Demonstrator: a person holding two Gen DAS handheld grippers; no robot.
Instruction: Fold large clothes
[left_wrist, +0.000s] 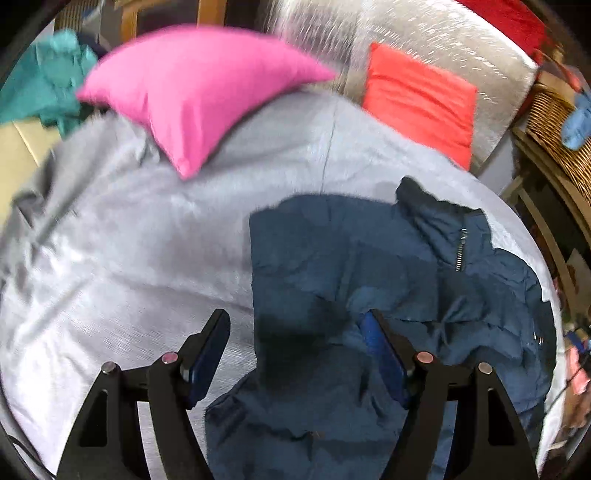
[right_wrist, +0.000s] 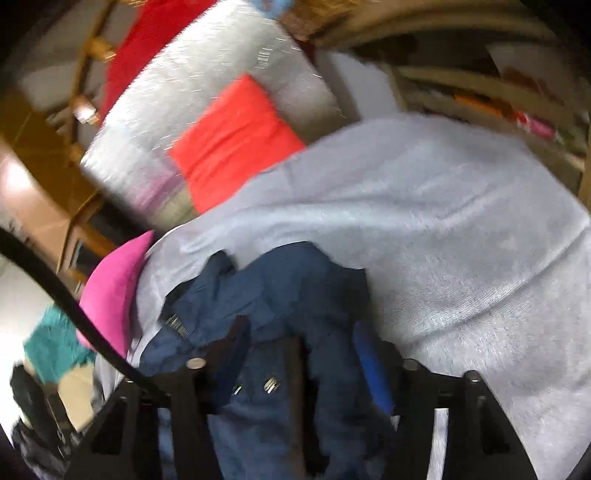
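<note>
Navy jacket (left_wrist: 369, 266) lies on the grey blanket (left_wrist: 129, 240), near side, right of the pink cushion (left_wrist: 192, 88). Partly gathered, still rumpled; collar and zip exposed, no neat fold yet. Left gripper (left_wrist: 295, 350): fingers apart, over the jacket, holding nothing. Right gripper (right_wrist: 325, 365): jacket cloth bunched between its fingers; whether they pinch it, cannot tell. Judgement: early-to-middle stage; flattening and final folds remain.

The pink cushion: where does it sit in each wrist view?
Left wrist: pink cushion, upper left, on the grey cover.
Right wrist: pink cushion, lower left, at the cover's edge.
Shared landmark: the orange-red cushion against the silver backrest.
</note>
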